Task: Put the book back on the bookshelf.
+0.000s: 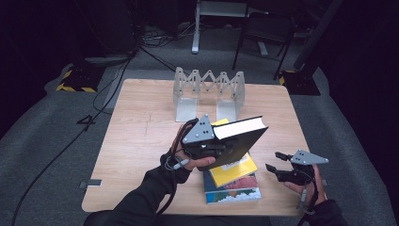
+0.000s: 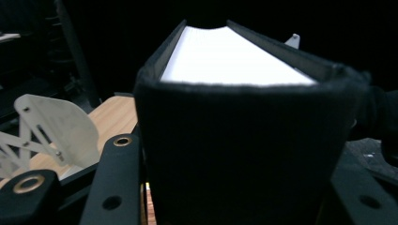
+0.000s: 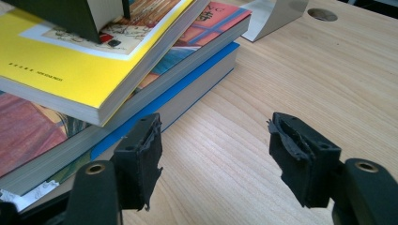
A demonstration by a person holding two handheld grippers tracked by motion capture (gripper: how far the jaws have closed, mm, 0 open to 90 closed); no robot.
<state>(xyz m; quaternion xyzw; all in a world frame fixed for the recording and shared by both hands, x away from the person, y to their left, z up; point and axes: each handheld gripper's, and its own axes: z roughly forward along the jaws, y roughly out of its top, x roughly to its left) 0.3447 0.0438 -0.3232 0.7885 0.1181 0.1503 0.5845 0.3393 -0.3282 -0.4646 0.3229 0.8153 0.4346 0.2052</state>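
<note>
My left gripper (image 1: 221, 145) is shut on a black hardcover book (image 1: 240, 139), held tilted in the air above the table's middle. In the left gripper view the book (image 2: 234, 122) sits spine-first between the jaws, white page edges on top. Below it lies a stack of books: a yellow one (image 1: 235, 167) on top, a red-and-blue one (image 1: 233, 188) beneath. My right gripper (image 1: 277, 164) stands open at the right of the stack, low over the table. The right gripper view shows the yellow book (image 3: 61, 61) and stack at left, with nothing between the open jaws.
A white expandable book rack (image 1: 209, 92) stands at the back middle of the wooden table (image 1: 136, 141); part of it (image 2: 51, 126) shows in the left gripper view. Chairs and cables lie on the floor beyond the table.
</note>
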